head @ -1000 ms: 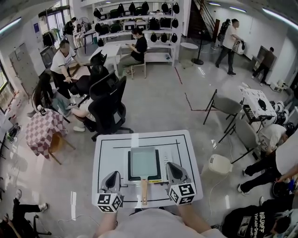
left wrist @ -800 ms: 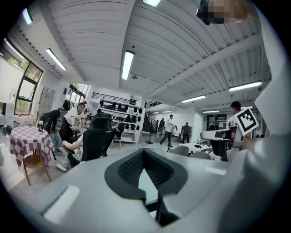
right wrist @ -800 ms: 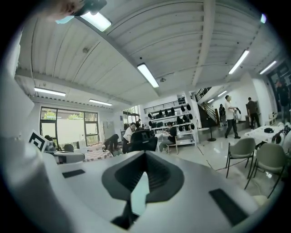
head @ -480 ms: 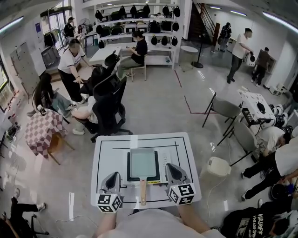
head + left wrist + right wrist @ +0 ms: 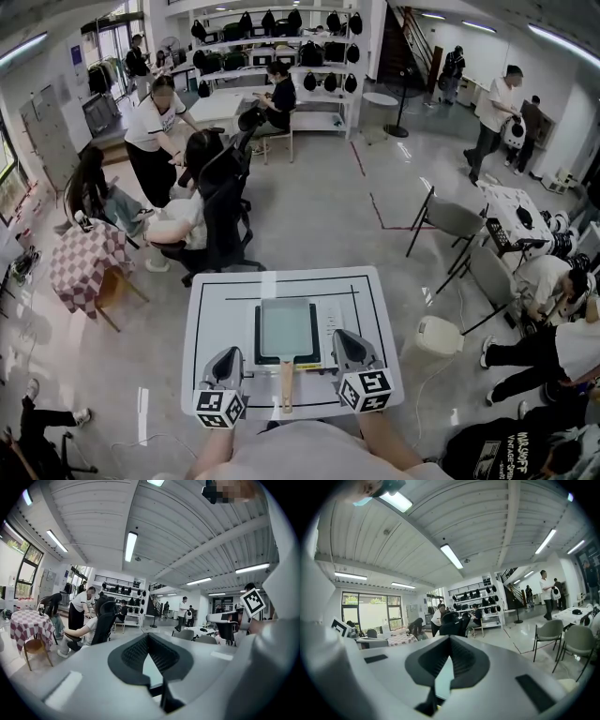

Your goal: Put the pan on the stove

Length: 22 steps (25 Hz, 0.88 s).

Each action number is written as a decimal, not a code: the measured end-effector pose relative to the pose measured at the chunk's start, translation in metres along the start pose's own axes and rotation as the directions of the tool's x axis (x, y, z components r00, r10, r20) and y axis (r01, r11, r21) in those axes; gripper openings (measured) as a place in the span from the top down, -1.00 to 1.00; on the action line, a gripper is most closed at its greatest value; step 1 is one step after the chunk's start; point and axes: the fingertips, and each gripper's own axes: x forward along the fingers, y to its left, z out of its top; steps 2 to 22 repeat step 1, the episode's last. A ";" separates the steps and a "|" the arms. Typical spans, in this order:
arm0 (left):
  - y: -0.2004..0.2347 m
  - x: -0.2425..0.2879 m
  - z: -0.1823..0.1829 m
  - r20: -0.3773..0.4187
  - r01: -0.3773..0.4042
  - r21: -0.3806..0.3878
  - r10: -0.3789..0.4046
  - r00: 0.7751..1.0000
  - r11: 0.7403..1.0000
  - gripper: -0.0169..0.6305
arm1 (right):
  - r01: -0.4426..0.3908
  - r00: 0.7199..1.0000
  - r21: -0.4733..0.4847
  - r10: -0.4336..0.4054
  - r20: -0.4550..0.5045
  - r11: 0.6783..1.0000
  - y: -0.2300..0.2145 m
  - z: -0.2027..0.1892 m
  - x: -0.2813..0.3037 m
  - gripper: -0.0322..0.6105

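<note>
**Pan sitting on the stove, both claws closed and empty**

At the far left, a checkered table (image 5: 89, 262) is standing on the grey floor, with people gathering near a black office chair (image 5: 225, 225) just beyond it.

Nearer the person, the white table (image 5: 211, 309) is filling the lower middle of the head view. The left gripper (image 5: 228, 353) is hovering over the table's near left part, with its marker cube (image 5: 220, 408) facing up. In the left gripper view its jaws (image 5: 148, 636) are meeting at the tips, and nothing is clamped between them.

In the centre of the table the black stove (image 5: 260, 349) is lying flat. The rectangular pan (image 5: 287, 328) is resting on top of it, its pale inside facing up. Its wooden handle (image 5: 285, 386) is pointing back toward the person, reaching past the stove's near edge and lying between the two grippers, touching neither.

To the right of the handle, the right gripper (image 5: 345, 336) is hovering beside the stove's near right corner. Its jaws (image 5: 450, 638) are likewise pressing together at the tips and holding nothing.

Further right, off the table, grey chairs (image 5: 455, 216) are standing on the floor.
</note>
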 end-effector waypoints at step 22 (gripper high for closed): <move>0.000 0.000 0.000 0.000 0.000 0.001 0.000 1.000 1.000 0.91 | 0.000 1.000 0.001 0.000 0.000 1.000 0.000 -0.001 0.000 0.88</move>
